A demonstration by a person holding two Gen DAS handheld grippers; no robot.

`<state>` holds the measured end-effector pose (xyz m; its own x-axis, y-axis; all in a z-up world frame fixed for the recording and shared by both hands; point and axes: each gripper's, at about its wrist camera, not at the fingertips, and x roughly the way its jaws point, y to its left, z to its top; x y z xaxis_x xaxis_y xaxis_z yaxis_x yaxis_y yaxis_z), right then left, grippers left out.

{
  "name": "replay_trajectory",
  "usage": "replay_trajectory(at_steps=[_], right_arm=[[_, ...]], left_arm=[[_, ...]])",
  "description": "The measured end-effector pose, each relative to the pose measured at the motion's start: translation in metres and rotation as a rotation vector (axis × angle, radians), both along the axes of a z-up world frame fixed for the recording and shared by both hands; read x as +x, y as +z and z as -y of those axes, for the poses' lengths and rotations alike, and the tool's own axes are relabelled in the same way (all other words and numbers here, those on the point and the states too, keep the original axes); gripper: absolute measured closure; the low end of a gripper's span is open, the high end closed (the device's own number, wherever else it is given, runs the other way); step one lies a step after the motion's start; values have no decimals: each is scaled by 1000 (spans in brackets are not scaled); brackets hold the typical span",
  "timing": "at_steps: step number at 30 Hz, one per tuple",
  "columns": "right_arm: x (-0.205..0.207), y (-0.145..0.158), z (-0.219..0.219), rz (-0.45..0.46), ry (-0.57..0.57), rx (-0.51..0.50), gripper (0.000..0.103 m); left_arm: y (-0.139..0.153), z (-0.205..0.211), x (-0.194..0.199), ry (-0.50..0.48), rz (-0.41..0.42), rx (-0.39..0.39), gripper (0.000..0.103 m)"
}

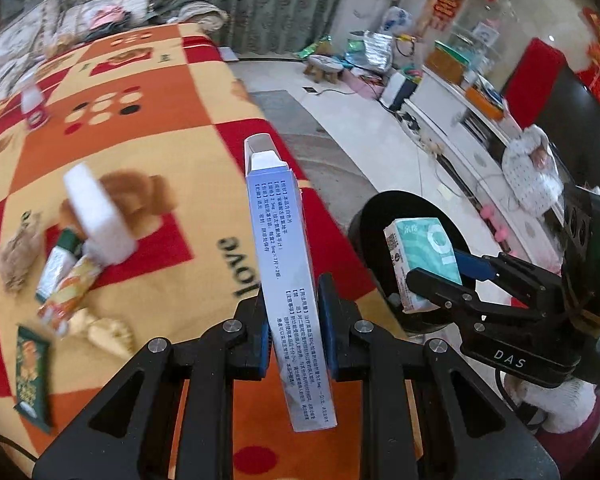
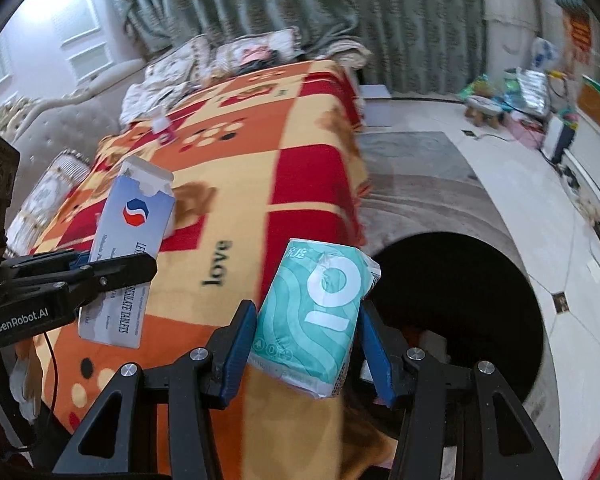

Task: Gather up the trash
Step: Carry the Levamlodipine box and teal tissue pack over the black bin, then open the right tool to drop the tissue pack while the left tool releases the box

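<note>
The flat pale-blue tablet box [image 1: 290,280] is standing on edge between the blue pads of the left gripper [image 1: 296,320], which is clamping it by its narrow sides; its top flap is hanging open. One face is carrying columns of small Chinese print, and in the right wrist view the other face [image 2: 130,236] is showing a red-and-blue hexagon logo and a line ending "TABLETS". The left gripper's body is reading "GenRobot.AI".

The right gripper [image 2: 306,344] is pinching a teal tissue pack [image 2: 320,312] marked with a large white "10" and Chinese characters, holding it near the rim of the round black bin [image 2: 500,300] on the floor. That gripper's body is reading "DAS".

Both are hovering over the edge of an orange, red and yellow blanket [image 1: 148,128] printed with "love". More wrappers [image 1: 66,280], a green packet [image 1: 32,376] and a small white bottle [image 1: 34,104] are lying on it, blurred.
</note>
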<state>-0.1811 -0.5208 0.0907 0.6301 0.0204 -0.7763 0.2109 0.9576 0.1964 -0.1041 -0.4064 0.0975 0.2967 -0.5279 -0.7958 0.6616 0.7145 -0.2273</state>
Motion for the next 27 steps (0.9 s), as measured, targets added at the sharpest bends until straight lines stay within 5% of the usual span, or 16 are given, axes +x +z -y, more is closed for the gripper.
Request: replay_trajectory(at_steps=[27], right_arm=[[-44, -14, 73, -24, -182, 40, 51]], left_arm=[[-16, 71, -16, -114, -63, -24, 85]])
